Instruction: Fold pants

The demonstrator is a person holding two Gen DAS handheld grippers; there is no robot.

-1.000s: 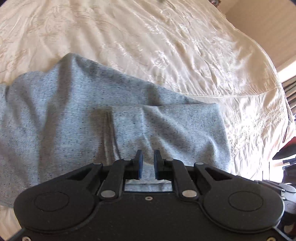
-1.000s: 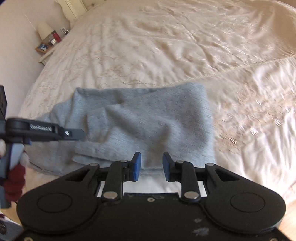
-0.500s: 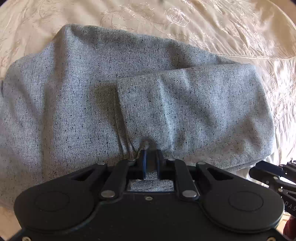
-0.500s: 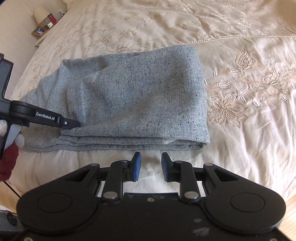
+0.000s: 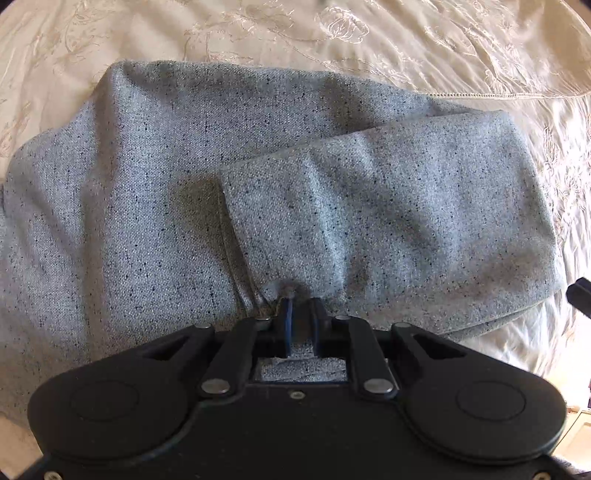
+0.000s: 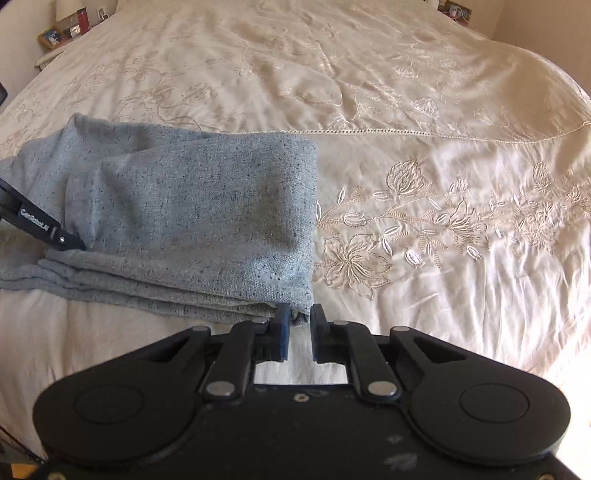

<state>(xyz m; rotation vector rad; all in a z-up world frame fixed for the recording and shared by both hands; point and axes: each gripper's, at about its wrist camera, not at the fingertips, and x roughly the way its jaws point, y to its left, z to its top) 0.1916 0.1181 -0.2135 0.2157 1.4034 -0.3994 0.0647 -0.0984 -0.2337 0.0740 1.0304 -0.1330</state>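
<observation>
The grey speckled pants lie folded in layers on the cream bedspread. My left gripper is shut on a pinch of the pants' near edge, with cloth bunched between its fingers. In the right wrist view the pants lie at the left as a stacked fold. My right gripper is open, with its fingers at the near right corner of the fold. The left gripper shows at the left edge of that view, touching the pants' near edge.
The embroidered cream bedspread spreads far and right of the pants. A bedside table with small items stands at the far left. The bed's near edge runs just below the pants. My right gripper's tip shows at the left wrist view's right edge.
My left gripper came down onto the pants and shut on their near edge. My right gripper moved right and closer, up to the fold's near right corner, narrowing slightly.
</observation>
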